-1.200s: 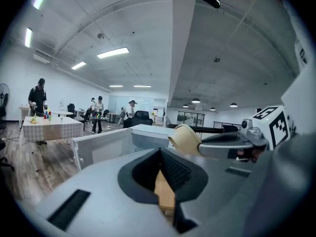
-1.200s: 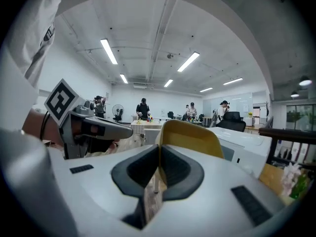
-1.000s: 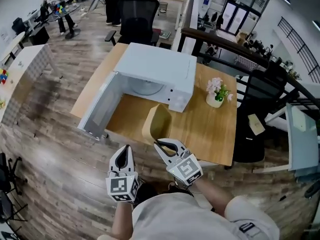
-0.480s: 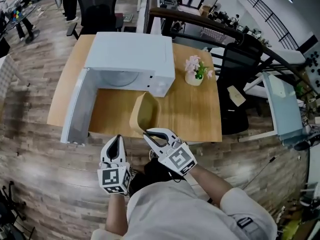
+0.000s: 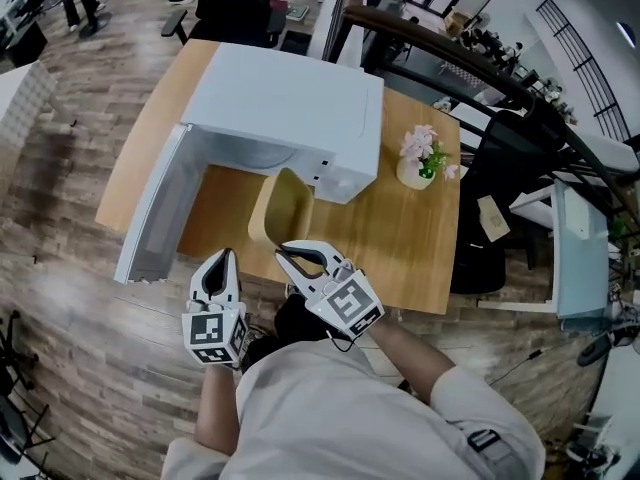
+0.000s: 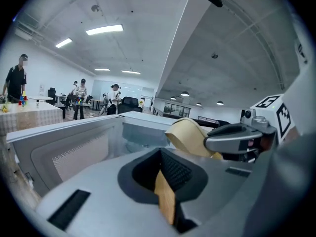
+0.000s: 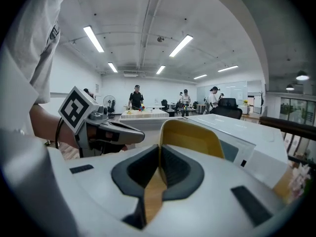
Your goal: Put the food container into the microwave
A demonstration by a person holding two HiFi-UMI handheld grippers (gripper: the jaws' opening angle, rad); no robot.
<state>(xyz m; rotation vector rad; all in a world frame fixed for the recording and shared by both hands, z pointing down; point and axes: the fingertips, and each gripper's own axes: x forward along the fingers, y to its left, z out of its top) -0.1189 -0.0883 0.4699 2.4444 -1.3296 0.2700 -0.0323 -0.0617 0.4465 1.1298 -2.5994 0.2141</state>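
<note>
The food container (image 5: 283, 208) is a tan, yellow-lined tub, held tilted over the wooden table (image 5: 400, 248) in front of the white microwave (image 5: 300, 98). My right gripper (image 5: 288, 255) is shut on its near rim. In the right gripper view the container's wall (image 7: 190, 137) rises straight out of the shut jaws of that gripper (image 7: 159, 154). The microwave's door (image 5: 160, 208) hangs open to the left, and its cavity faces the container. My left gripper (image 5: 219, 261) hovers at the table's near edge, left of the container. It is shut and holds nothing (image 6: 159, 157).
A small pot of pink flowers (image 5: 420, 163) stands on the table right of the microwave. A black office chair (image 5: 500, 198) is beside the table's right edge. Other people stand at desks far behind the microwave (image 6: 79, 100).
The head view has shifted and the microwave now looks larger. The right gripper still holds the container in front of the open cavity, slightly closer to it. The left gripper stays alongside.
</note>
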